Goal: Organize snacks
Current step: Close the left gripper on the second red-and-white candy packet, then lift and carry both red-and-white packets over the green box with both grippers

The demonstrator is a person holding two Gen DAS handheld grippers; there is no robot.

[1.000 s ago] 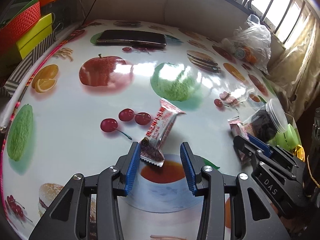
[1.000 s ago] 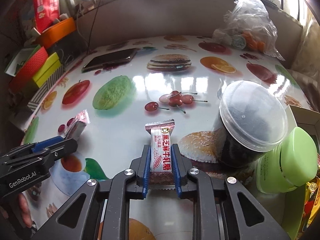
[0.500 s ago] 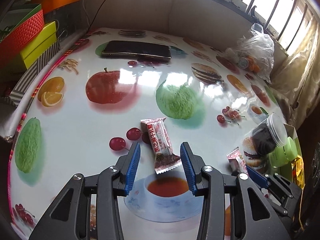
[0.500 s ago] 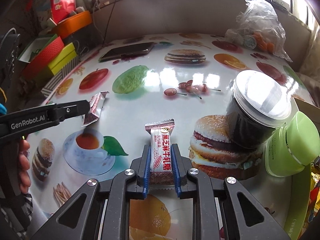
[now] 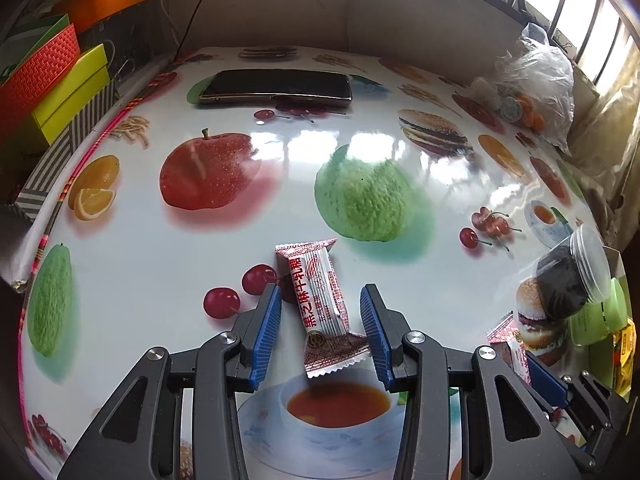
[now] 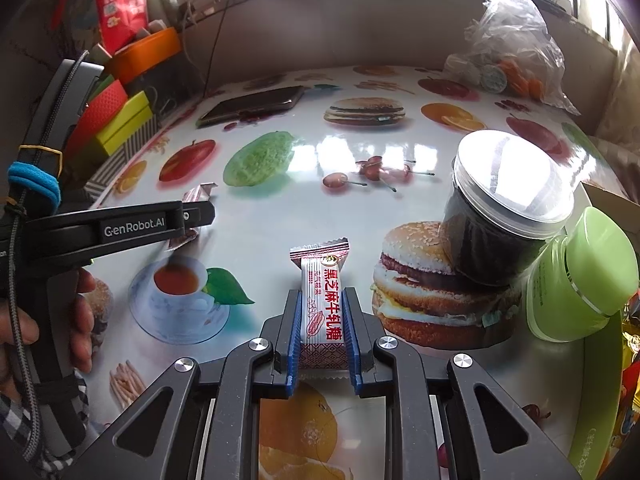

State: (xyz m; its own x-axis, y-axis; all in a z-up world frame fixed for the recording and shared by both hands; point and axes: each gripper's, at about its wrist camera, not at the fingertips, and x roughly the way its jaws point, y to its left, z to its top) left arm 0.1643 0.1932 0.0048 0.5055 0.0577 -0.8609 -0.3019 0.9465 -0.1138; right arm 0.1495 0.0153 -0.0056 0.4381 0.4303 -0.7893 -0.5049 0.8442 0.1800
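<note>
Since a second ago the candy (image 5: pixel 320 304) between my left claw (image 5: pixel 320 330) pads has swung from leaning right to leaning left, its lower crimped end now at the right pad (image 5: pixel 374 336). In the right wrist view, the left claw (image 6: pixel 200 214) has come higher and further into frame, and my hand (image 6: pixel 80 320) on its handle shows.
</note>
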